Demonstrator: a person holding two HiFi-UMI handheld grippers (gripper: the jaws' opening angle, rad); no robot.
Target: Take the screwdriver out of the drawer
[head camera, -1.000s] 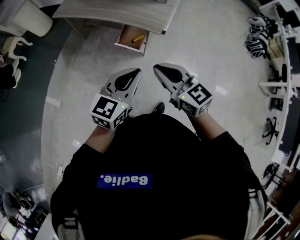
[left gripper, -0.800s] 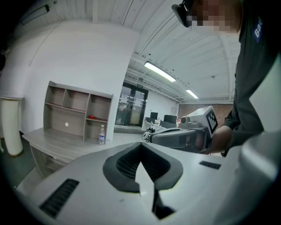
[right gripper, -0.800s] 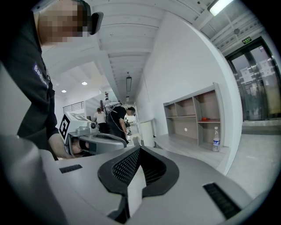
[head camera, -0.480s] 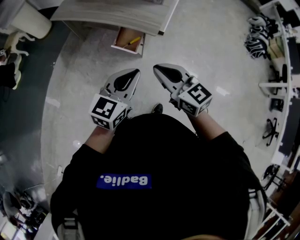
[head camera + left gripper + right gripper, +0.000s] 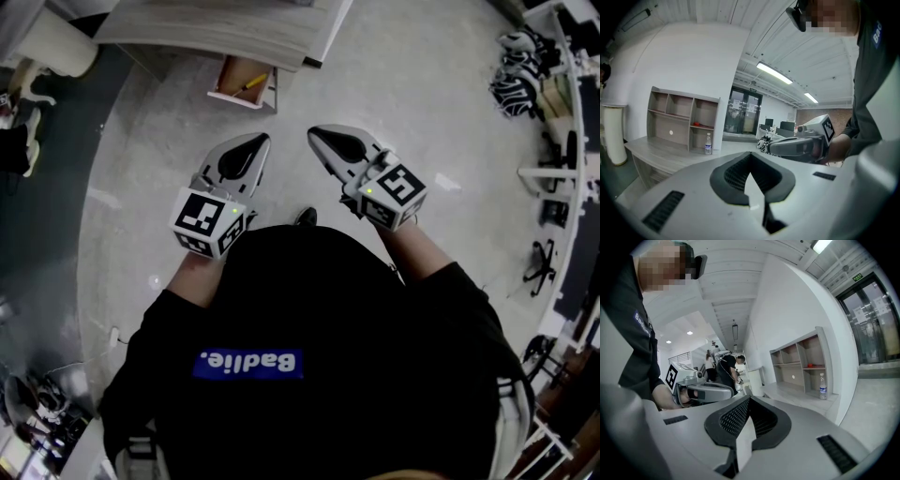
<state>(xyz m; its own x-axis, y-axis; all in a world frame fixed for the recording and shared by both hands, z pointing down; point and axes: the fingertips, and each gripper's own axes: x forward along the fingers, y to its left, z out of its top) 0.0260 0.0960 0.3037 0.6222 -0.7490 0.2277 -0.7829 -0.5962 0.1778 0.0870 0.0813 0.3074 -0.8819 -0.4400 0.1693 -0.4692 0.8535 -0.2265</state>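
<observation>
In the head view a small wooden drawer (image 5: 225, 94) stands pulled out from under a grey desk at the top. A yellow-handled screwdriver (image 5: 249, 82) lies inside it. My left gripper (image 5: 261, 141) and right gripper (image 5: 314, 133) are held side by side in front of the person's chest, well short of the drawer, pointing toward it. Both are shut with nothing between the pads. The left gripper view shows its dark pads meeting at the tip (image 5: 751, 154), with the right gripper (image 5: 801, 146) beside it. The right gripper view shows closed jaws (image 5: 749, 398) too.
The grey desk (image 5: 216, 28) carries a shelf unit (image 5: 682, 122) with a water bottle (image 5: 708, 144) beside it. Office chairs and desks (image 5: 553, 141) line the right side. Pale floor (image 5: 281, 117) lies between the grippers and the drawer. People stand far off (image 5: 726, 369).
In the head view the desk and drawer have slid left and slightly up. The left gripper has shifted left. Both grippers stay shut and empty.
</observation>
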